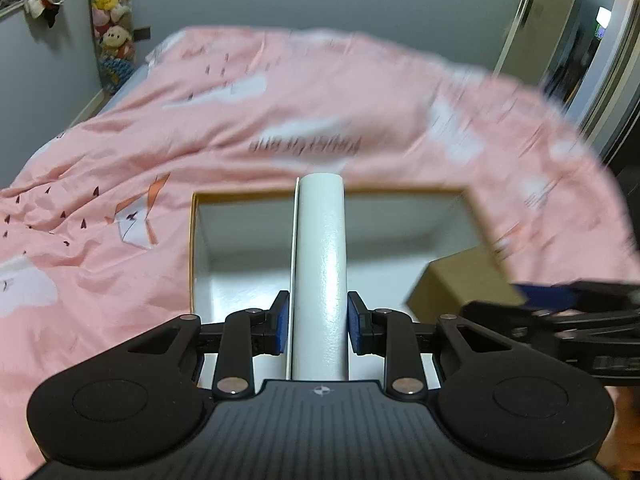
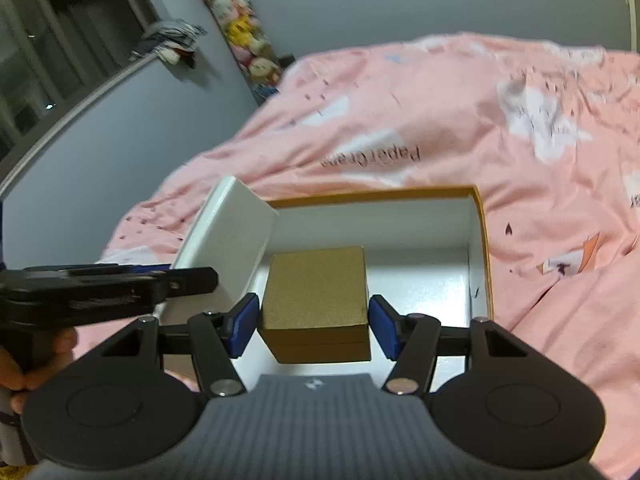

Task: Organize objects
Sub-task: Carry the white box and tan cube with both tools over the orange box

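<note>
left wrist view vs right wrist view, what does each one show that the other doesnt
Only the left wrist view shows the white box's narrow edge clamped between the left gripper's pads, and a bright doorway on the right.

Only the right wrist view shows the brown box full on, gripped by the right gripper, the white box's broad face, a hand, and a dark window.

Both show the open orange-rimmed box on the pink bedspread, with plush toys in the corner.
</note>
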`<state>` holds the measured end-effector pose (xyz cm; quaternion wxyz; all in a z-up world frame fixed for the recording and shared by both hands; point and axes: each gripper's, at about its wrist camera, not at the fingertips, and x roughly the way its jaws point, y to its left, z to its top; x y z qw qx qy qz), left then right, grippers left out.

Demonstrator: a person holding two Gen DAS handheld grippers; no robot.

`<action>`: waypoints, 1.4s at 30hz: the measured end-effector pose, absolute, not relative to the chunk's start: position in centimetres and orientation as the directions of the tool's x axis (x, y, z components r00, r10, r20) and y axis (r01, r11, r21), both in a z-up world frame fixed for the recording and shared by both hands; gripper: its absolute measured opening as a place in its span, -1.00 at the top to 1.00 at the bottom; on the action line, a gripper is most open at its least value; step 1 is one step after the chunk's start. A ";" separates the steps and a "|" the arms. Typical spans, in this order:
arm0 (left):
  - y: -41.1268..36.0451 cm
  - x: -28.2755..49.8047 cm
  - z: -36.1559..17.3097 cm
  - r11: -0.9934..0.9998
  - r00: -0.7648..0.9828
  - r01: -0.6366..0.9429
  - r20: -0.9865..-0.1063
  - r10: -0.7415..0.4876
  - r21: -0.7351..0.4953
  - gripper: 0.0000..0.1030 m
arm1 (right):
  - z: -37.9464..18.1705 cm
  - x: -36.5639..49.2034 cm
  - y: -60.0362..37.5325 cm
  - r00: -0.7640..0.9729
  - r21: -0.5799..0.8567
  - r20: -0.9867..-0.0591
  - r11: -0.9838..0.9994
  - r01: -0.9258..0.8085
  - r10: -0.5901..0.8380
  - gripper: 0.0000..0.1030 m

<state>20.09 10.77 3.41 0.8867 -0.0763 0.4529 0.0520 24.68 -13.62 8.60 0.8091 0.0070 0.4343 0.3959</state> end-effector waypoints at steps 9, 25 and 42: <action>9.3 22.9 -2.8 0.971 0.452 -0.117 -0.859 0.240 0.209 0.37 | 2.8 27.8 -11.7 0.219 0.375 -0.766 0.697 -0.612 0.605 -0.20; 8.8 22.6 -4.4 0.985 0.358 -0.058 -0.918 0.172 0.162 0.32 | -0.2 28.3 -10.2 0.137 0.395 -0.803 0.690 -0.607 0.580 -0.20; 10.5 22.4 -2.0 0.998 0.426 0.046 -0.905 0.020 0.044 0.50 | -0.4 28.6 -8.7 0.154 0.321 -0.853 0.734 -0.598 0.498 -0.20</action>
